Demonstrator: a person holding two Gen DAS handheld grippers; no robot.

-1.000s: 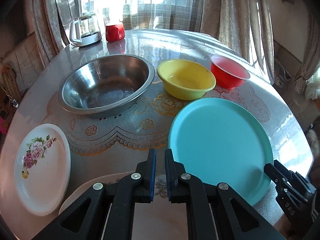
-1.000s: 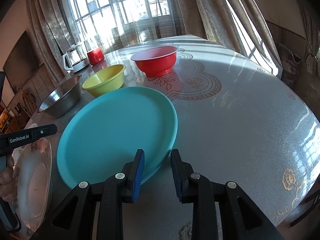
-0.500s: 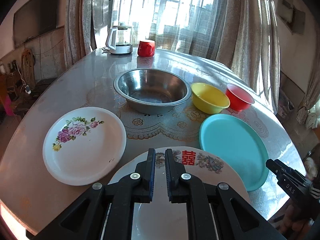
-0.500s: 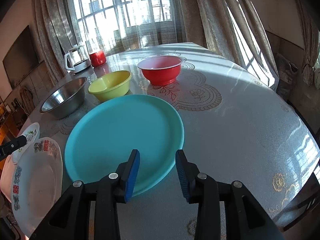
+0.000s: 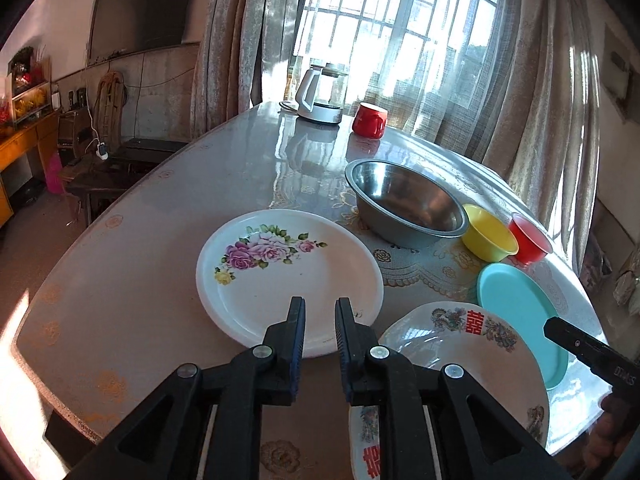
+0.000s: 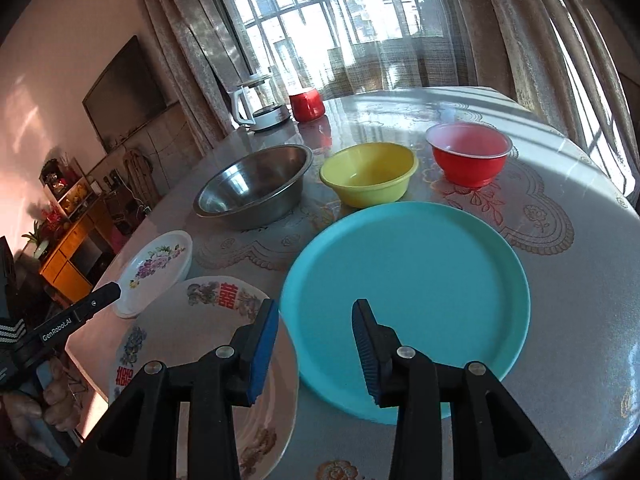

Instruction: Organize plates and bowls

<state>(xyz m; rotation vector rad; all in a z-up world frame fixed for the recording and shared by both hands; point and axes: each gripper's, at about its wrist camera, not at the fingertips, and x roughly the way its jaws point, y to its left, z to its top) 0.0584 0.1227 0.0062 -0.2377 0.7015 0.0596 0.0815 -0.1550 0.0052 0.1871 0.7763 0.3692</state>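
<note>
Patterned plate (image 5: 472,344) half hidden (behind left gripper (image 5: 319,312)).

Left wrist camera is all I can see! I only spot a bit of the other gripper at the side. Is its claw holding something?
Observer: No. The right claw is open, with nothing between its pads.
Operator: What is it pointing at?
Observer: It hangs above the near side of the teal plate.
Operator: Can you see the person?
Observer: Only the left hand, wrapped round a handle at the lower left edge, with a striped cuff above it.
</note>
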